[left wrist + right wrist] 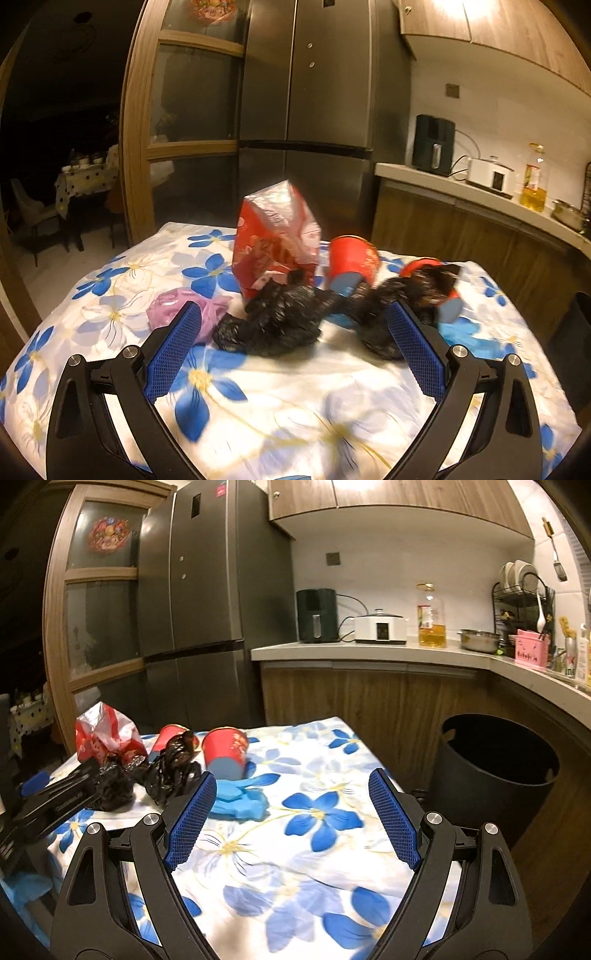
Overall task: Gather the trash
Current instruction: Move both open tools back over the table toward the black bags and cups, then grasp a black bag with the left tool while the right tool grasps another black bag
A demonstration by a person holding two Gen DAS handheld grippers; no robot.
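Observation:
On the flowered tablecloth (280, 398) lies a heap of trash. A red and white plastic bag (277, 232) stands at the back, with a crumpled black bag (280, 321) in front of it. A second black bag (388, 306) sits to its right, a purple bag (173, 310) to its left. Two red cups (352, 262) (439, 284) lie tipped beside a blue glove (458, 328). My left gripper (294, 303) is open just short of the black bags. My right gripper (291, 775) is open over bare cloth, right of the blue glove (240, 801) and a red cup (225, 751).
A black round bin (495, 771) stands on the floor right of the table, under the counter (369, 651). A grey fridge (207, 590) stands behind the table. The counter carries an air fryer (317, 614), a cooker, an oil bottle and a dish rack.

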